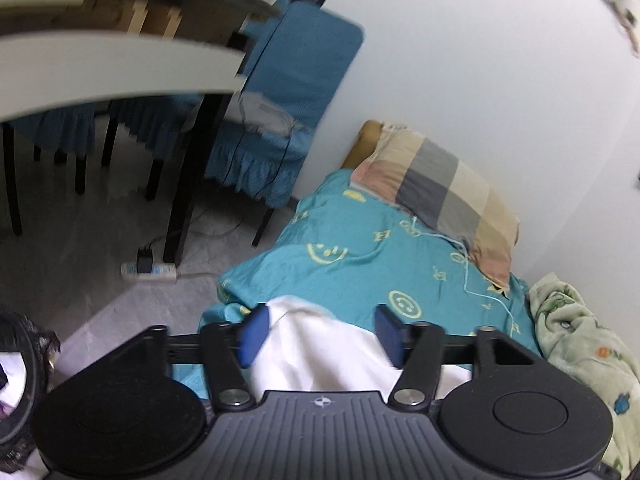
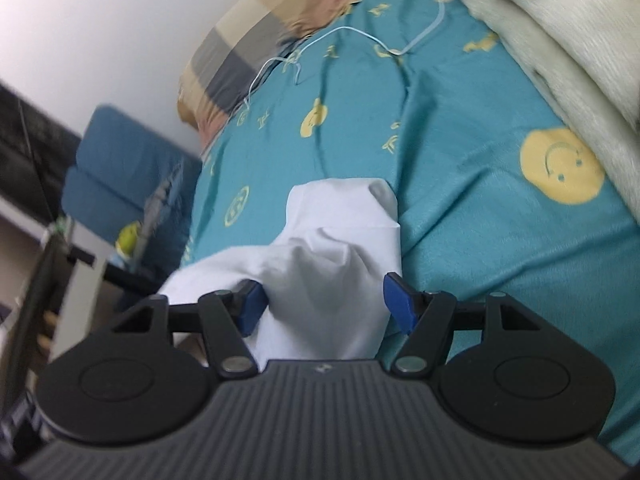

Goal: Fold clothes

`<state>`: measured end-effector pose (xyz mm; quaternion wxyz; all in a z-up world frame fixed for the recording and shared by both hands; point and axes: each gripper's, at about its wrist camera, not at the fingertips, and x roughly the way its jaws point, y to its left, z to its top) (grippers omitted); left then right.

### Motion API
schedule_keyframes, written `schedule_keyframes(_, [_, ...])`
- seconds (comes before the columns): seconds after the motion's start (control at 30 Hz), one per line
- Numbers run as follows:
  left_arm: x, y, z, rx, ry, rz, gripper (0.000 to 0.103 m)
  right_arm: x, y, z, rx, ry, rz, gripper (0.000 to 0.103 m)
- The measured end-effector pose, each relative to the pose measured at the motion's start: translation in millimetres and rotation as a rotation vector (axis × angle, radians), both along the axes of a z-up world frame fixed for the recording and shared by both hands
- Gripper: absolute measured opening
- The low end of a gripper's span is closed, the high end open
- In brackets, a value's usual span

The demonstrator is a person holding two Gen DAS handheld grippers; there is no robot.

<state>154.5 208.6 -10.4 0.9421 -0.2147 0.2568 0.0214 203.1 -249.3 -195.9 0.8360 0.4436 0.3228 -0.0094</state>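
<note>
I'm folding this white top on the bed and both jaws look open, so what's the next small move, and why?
Probably lower the right gripper a little and close it on the bunched edge of the white garment. Its jaws stand apart with the cloth lying loose between them, humped and unfolded on the teal bedsheet. The left gripper is open over the same cloth too, so nothing is gripped yet.

We see one white garment on the teal sheet, plain fabric, no print visible. It's bunched, not flat: a humped middle fold, with a narrower rounded end pointing up the bed toward the pillow. In the left view the same cloth lies at the sheet's near edge, loosely creased.
</note>
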Motion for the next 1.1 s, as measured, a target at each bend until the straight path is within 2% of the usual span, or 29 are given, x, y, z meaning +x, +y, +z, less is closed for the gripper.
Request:
schedule_keyframes(0.07, [-13, -16, 6, 0.046, -0.056, -0.03, 0.078, -1, -4, -3, 0.054, -0.01, -0.021, 0.067])
schedule_keyframes(0.17, [-23, -50, 9, 0.111, -0.115, -0.137, 0.08, 6, 0, -2, 0.009, -0.015, -0.002, 0.066])
schedule_keyframes(0.27, [-21, -95, -3, 0.147, -0.108, -0.288, 0.08, 18, 10, -7, -0.008, -0.017, 0.069, 0.065])
schedule_keyframes(0.33, [-20, -125, -15, 0.166, -0.086, -0.388, 0.08, 23, 19, -5, -0.049, -0.033, 0.117, 0.042])
schedule_keyframes(0.37, [-21, -140, -21, 0.185, -0.077, -0.434, 0.08, 24, 23, -3, -0.066, -0.045, 0.139, 0.024])
schedule_keyframes(0.4, [-22, -153, -26, 0.21, -0.075, -0.478, 0.079, 24, 25, -1, -0.073, -0.06, 0.158, 0.012])
schedule_keyframes(0.5, [-31, -183, -37, 0.286, -0.094, -0.584, 0.079, 21, 29, 13, -0.085, -0.124, 0.199, 0.008])
schedule_keyframes(0.57, [-38, -194, -43, 0.297, -0.113, -0.63, 0.079, 17, 31, 28, -0.074, -0.207, 0.217, 0.008])
schedule_keyframes(0.7, [-47, -206, -51, 0.254, -0.14, -0.677, 0.078, 1, 36, 72, -0.055, -0.428, 0.262, 0.008])
schedule_keyframes(0.8, [-46, -208, -56, 0.249, -0.144, -0.636, 0.075, -16, 42, 106, -0.09, -0.616, 0.3, 0.008])
schedule_keyframes(0.87, [-44, -202, -56, 0.199, -0.146, -0.598, 0.073, -26, 46, 125, -0.12, -0.709, 0.316, 0.008])
schedule_keyframes(0.93, [-43, -192, -54, 0.136, -0.158, -0.563, 0.065, -33, 47, 137, -0.15, -0.755, 0.318, 0.008])
schedule_keyframes(1.0, [-45, -184, -49, 0.1, -0.178, -0.537, 0.042, -37, 43, 146, -0.162, -0.786, 0.309, 0.008])
schedule_keyframes(1.03, [-47, -179, -45, 0.093, -0.188, -0.522, 0.019, -39, 40, 149, -0.164, -0.796, 0.298, 0.008])
schedule_keyframes(1.1, [-52, -164, -35, 0.063, -0.206, -0.483, 0.014, -40, 32, 158, -0.159, -0.81, 0.275, 0.008])
